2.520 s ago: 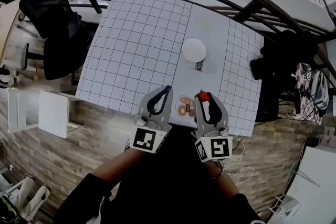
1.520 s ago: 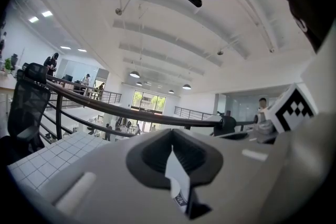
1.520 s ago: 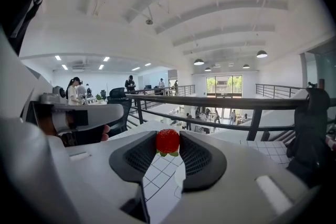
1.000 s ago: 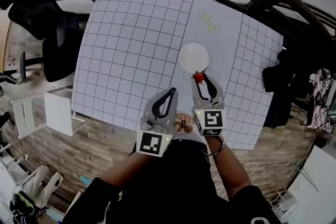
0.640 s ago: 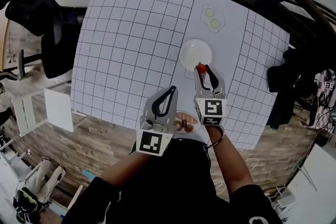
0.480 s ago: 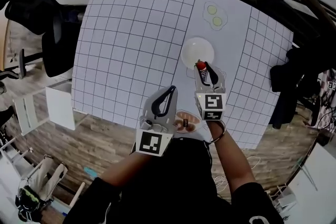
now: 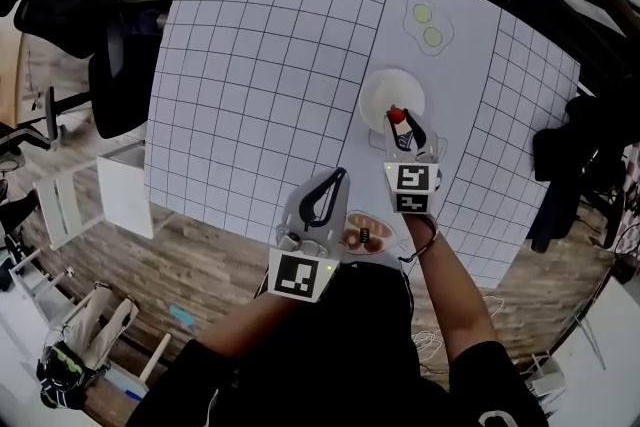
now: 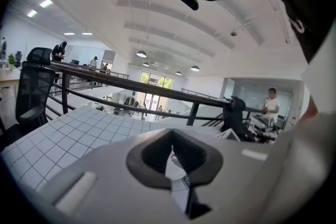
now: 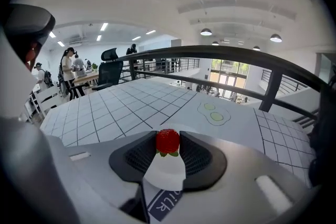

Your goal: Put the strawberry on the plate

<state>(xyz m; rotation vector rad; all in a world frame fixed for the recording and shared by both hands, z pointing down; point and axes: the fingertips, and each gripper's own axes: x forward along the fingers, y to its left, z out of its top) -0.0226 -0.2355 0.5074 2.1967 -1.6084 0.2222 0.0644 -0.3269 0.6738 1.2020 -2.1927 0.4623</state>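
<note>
Wood floor (image 7: 215, 250), black office chair (image 7: 120, 80)

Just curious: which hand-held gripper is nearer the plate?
Right. The right hand-held gripper holds the strawberry over the plate; the left hand-held gripper is at the table edge.

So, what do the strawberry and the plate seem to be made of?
Strawberry: even bright red with a slight gloss and small green leaves underneath. It could be real fruit or a plastic model; the look leaves it open. Plate: plain white and smooth, with no pattern. It is probably ceramic or plastic, but I cannot tell which.
</note>
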